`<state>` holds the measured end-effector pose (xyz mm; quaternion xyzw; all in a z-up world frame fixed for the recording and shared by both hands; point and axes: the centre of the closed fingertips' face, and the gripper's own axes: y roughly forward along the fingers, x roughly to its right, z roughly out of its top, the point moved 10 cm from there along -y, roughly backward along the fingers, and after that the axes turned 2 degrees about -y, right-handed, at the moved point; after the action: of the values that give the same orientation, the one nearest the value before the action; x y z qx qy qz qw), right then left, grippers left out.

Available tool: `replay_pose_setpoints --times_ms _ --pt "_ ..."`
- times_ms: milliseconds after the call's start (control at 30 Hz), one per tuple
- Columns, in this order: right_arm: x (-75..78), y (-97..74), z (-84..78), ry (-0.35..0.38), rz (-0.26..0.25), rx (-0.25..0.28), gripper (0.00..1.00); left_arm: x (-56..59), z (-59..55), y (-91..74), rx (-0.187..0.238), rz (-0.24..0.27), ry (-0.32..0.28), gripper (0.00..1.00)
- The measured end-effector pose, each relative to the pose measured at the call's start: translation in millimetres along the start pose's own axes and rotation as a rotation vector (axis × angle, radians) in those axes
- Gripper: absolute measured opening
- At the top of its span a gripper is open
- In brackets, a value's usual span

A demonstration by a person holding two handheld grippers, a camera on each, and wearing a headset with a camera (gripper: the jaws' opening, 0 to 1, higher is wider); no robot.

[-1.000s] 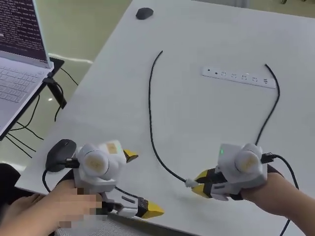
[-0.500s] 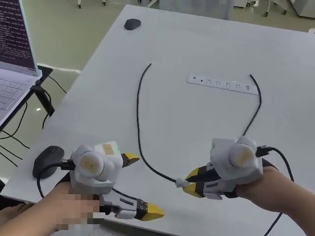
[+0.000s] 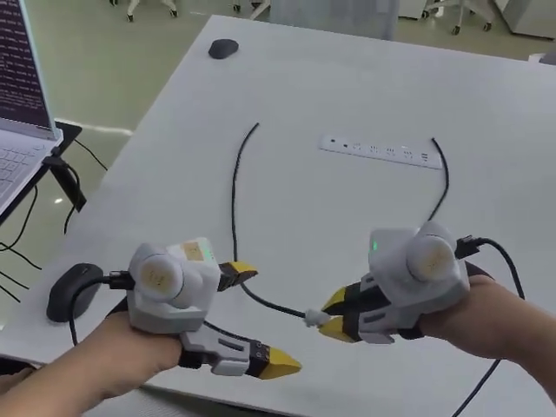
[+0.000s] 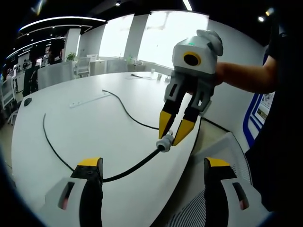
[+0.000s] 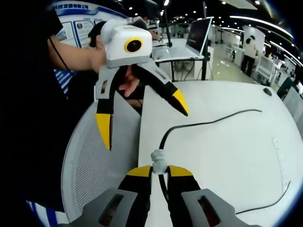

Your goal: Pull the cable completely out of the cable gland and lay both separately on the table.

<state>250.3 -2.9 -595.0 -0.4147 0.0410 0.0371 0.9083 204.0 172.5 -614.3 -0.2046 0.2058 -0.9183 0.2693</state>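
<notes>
**Cable extraction: approach of the second tool.** The right gripper (image 3: 334,316) pinches the white cable gland (image 3: 314,319) between its yellow jaw tips, near the front edge of the table (image 3: 347,78). In the left gripper view the gland appears to be held just off the surface, with the black cable (image 3: 233,204) rising to it from the tabletop. The cable is still seated in the gland. It leaves the fitting, curves away across the table and ends free beside the white power strip (image 3: 378,149). The left gripper (image 3: 268,318) has its jaws spread wide and holds nothing.

**Change over the last second.** The head camera has swung, so the drift of the power strip across the picture is no move of its own. Against that, the gap between the two tools has narrowed. A second ago the left gripper's jaws stood apart from the cable. Now they straddle it, one tip on each side of the run, just behind the gland. The left gripper view agrees: the cable passes up between the two jaws, close to the left-hand one. The right gripper's hold on the gland is unchanged.

**Meaning for the task.** The gland is secured, the cable is not yet gripped, and no length appears to have been drawn out. The step in hand is judged to be closing the left jaws on the cable near the gland, after which the two tools can be pulled apart. Both parts remain to be laid down separately.
</notes>
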Motion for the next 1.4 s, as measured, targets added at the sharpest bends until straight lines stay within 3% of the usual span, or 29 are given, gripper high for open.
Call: replay_pose_setpoints --times_ms 300,467,900,1000,1400 --pt "-6.0 -11.7 10.3 -0.043 0.014 -0.026 0.06 2.5 6.8 9.9 0.009 -0.055 0.026 0.81" --pt "-7.2 -16.2 12.4 -0.060 0.022 -0.020 0.06 3.6 9.0 11.6 0.014 -0.088 0.055 0.72" --pt "-12.2 -15.1 11.1 -0.117 0.039 -0.032 0.06 8.6 11.3 15.6 0.046 -0.162 0.051 0.52" --pt "-12.8 -15.7 11.0 -0.121 0.039 -0.031 0.06 10.8 13.3 16.9 0.071 -0.178 0.048 0.48" --pt "-18.3 -17.9 10.3 -0.158 0.044 -0.029 0.06 15.9 8.5 23.0 0.066 -0.210 0.073 0.34"
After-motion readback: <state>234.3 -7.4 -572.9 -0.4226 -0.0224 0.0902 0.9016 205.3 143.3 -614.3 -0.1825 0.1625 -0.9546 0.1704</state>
